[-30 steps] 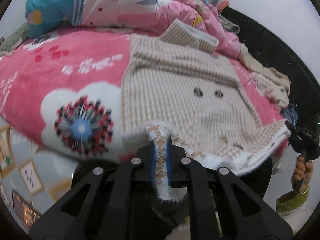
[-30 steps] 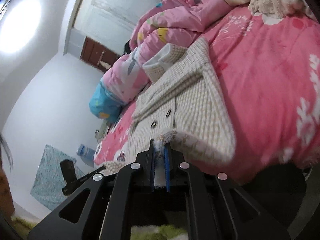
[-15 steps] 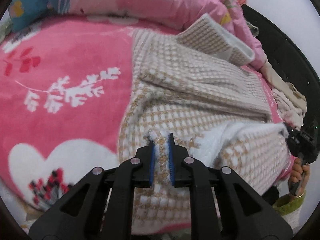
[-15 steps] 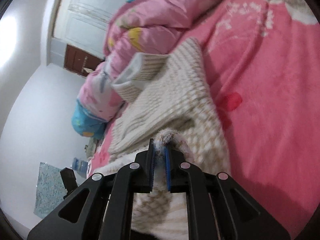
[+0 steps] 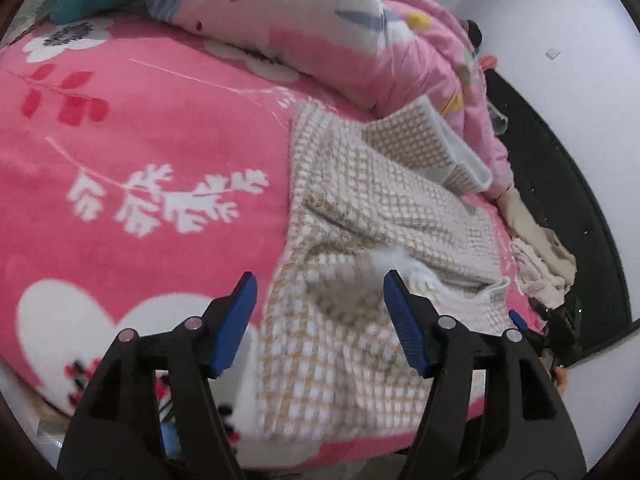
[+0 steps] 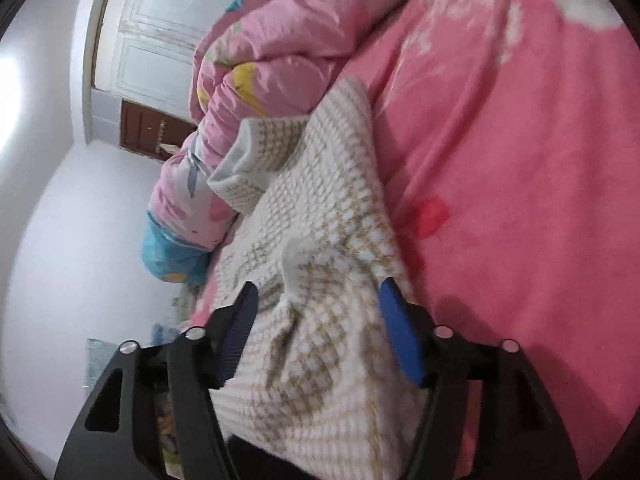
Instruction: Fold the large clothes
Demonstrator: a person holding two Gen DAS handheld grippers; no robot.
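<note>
We have just opened the jaws of the left gripper (image 5: pixel 316 312) and right gripper (image 6: pixel 316 320), dropping the coat (image 5: pixel 360 216) hem doubled over on the bed (image 5: pixel 140 132); next, flatten and fold again.

A folded coat (image 5: pixel 360 240) lies on the bed (image 5: pixel 140 152) near its front edge, under both my tongs. A bunched quilt (image 5: pixel 312 28) lies behind it along the far edge, touching the coat's raised sleeve (image 5: pixel 432 148).
</note>
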